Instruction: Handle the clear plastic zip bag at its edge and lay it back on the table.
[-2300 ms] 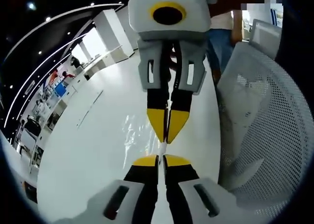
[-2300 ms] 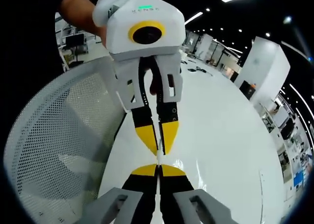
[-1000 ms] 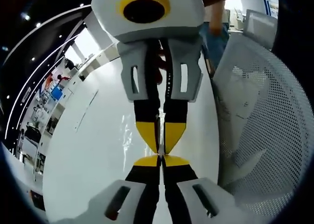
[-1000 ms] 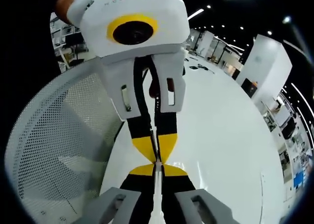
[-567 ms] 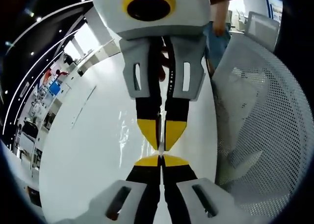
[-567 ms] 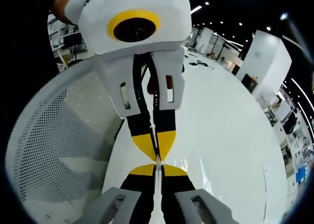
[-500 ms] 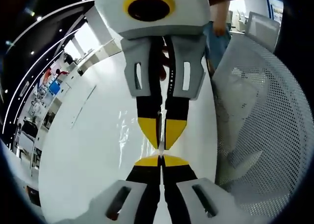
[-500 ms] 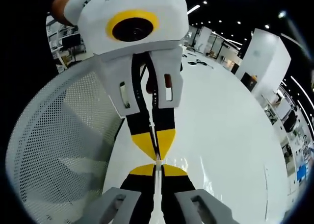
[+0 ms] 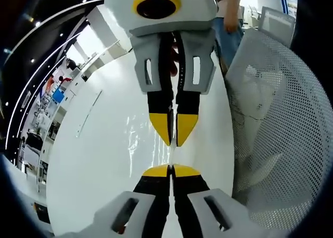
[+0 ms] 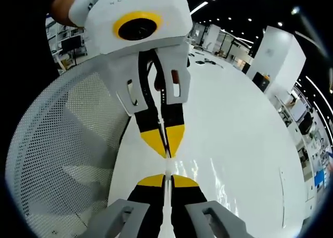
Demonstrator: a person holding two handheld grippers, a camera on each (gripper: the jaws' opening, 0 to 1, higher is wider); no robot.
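White mesh chair back at right of left gripper view; same perforated mesh chair back at left of right gripper view. Person in blue trousers stands beyond chair. Large hall behind: white pillar, ceiling strip lights, distant desks with monitors, small dark objects far off.
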